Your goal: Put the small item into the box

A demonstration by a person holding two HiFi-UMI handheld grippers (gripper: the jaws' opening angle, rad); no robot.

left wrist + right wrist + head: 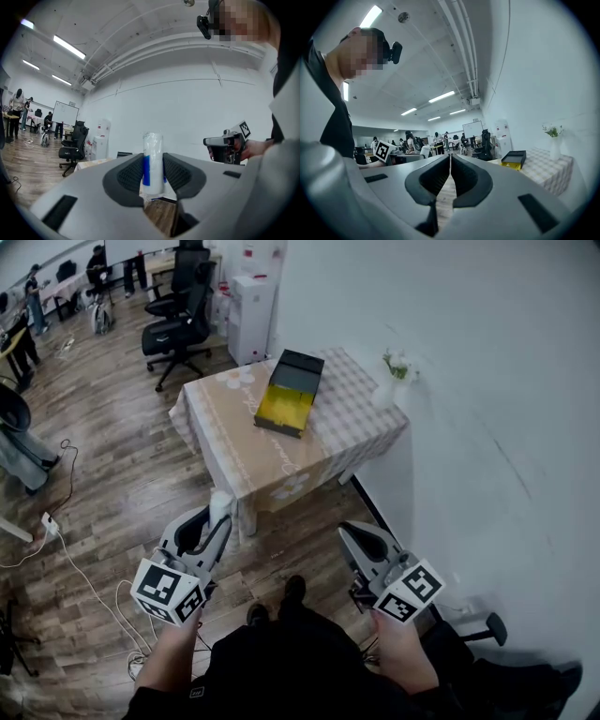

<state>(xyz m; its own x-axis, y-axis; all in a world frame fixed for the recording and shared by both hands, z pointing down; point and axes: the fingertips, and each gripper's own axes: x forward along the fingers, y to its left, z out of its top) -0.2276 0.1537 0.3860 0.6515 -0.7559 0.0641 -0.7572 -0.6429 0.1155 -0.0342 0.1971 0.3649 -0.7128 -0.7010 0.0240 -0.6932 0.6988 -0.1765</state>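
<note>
The small item [221, 505] is a white tube with a blue stripe [153, 159]. My left gripper [214, 519] is shut on it, and it stands upright between the pads [132, 174]. The box [289, 390] is black with a yellow inside. It lies open on the checked table [352, 427] ahead of me, well away from both grippers. My right gripper [345, 531] is shut with nothing in it, its jaw tips touching [450, 157]. The right gripper view shows the box [514, 159] far off to the right.
A vase with flowers [389, 381] stands at the table's far right corner by the white wall. Black office chairs [178, 320] and a white cabinet [251, 315] stand behind the table. Cables [66, 545] trail over the wooden floor at left. People stand at the room's far end.
</note>
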